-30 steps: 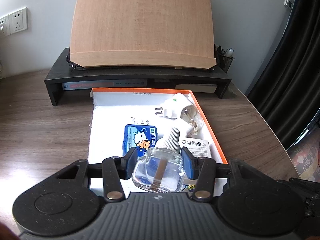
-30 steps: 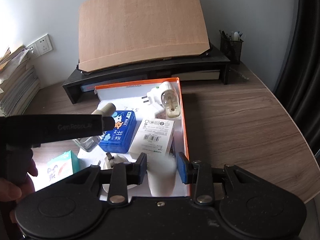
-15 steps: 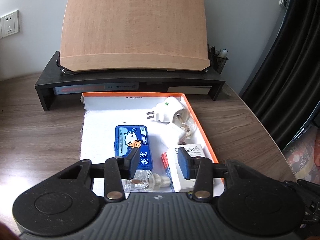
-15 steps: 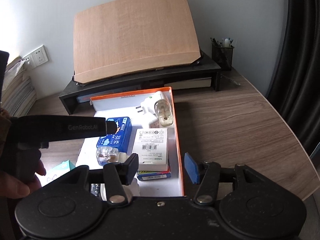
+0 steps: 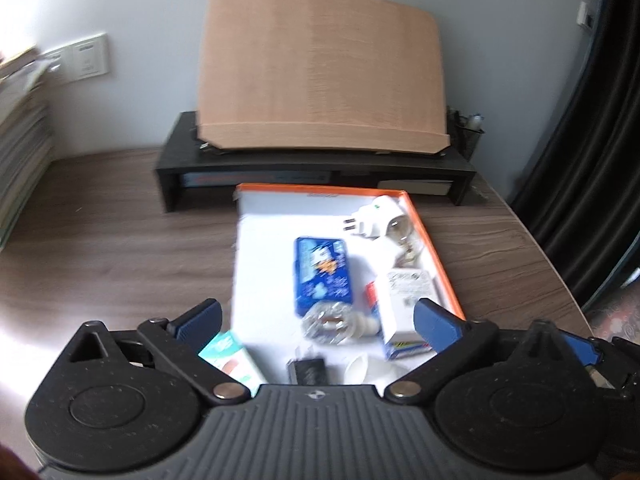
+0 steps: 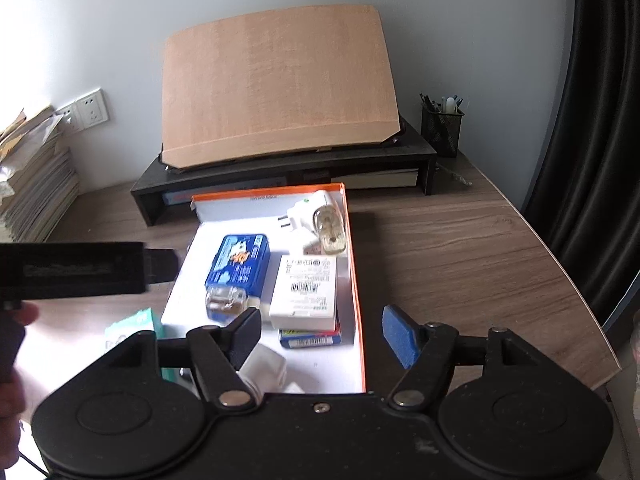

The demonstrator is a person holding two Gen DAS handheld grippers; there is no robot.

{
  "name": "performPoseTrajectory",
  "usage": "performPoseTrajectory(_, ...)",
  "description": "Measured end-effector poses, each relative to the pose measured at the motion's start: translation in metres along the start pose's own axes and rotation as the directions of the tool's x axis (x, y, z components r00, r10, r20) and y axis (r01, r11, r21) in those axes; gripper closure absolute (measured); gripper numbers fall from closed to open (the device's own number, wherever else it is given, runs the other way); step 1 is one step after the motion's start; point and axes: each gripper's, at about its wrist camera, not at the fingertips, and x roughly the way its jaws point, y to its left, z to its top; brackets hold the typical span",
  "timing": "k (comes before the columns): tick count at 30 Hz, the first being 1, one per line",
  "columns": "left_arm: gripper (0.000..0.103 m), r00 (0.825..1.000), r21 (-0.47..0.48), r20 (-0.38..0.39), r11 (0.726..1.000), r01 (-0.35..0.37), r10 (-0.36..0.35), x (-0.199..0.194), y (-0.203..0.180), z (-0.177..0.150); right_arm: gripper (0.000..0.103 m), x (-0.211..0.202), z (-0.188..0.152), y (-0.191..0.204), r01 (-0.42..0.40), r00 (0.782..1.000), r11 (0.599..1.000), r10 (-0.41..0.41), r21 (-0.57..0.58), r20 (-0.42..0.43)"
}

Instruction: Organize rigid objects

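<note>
A dark wood-grain desk (image 6: pixel 460 256) fills the lower part of both views, set against a pale grey wall (image 6: pixel 120 20) with white sockets (image 6: pixel 94 110) at the left and a black curtain (image 6: pixel 600 120) at the right. At the back stands a black monitor riser (image 6: pixel 288 168) carrying a tilted light-brown board (image 6: pixel 280 84), with a mesh pen holder (image 6: pixel 442 126) at its right end and a stack of papers (image 6: pixel 36 184) by the left wall. In front of the riser lies an orange-rimmed box (image 6: pixel 356 280) with a white floor, holding a blue tin (image 6: pixel 238 262), a clear glass bottle (image 6: pixel 224 300) lying on its side just against the tin's near end, a white carton (image 6: pixel 306 292), and a white plug-in diffuser (image 6: pixel 316 216) in the far right corner. A teal packet (image 5: pixel 230 356), somewhat blurred, sits just outside the box's left edge. The left gripper (image 5: pixel 316 316) hangs spread wide and empty above the box's near end; the right gripper (image 6: pixel 322 330) is likewise parted, clasping nothing.
</note>
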Motion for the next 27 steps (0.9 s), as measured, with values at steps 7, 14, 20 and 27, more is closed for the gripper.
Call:
performPoseTrajectory(7, 0.000, 0.999, -0.032, -0.013, 0.998, -0.050, 0.050, -0.017, 0.007, -0.020, 0.022, -0.013, -0.012, -0.002, -0.014, 1.000, 1.000, 0.014, -0.001, -0.025)
performPoseTrajectory(14, 0.000, 0.999, -0.003, -0.006, 0.999, -0.039, 0.039, -0.024, -0.005, -0.031, 0.022, -0.022, -0.018, -0.005, -0.010, 1.000, 1.000, 0.010, 0.001, -0.028)
performPoseTrajectory(20, 0.000, 0.999, 0.014, -0.009, 0.999, -0.032, 0.032, -0.027, -0.016, -0.037, 0.021, -0.027, -0.023, -0.010, -0.004, 1.000, 1.000, 0.004, 0.003, -0.030)
performPoseTrajectory(27, 0.000, 0.999, 0.016, 0.002, 0.999, -0.035, 0.035, -0.030, -0.023, -0.038, 0.021, -0.032, -0.025, -0.017, 0.002, 1.000, 1.000, -0.002, 0.010, -0.029)
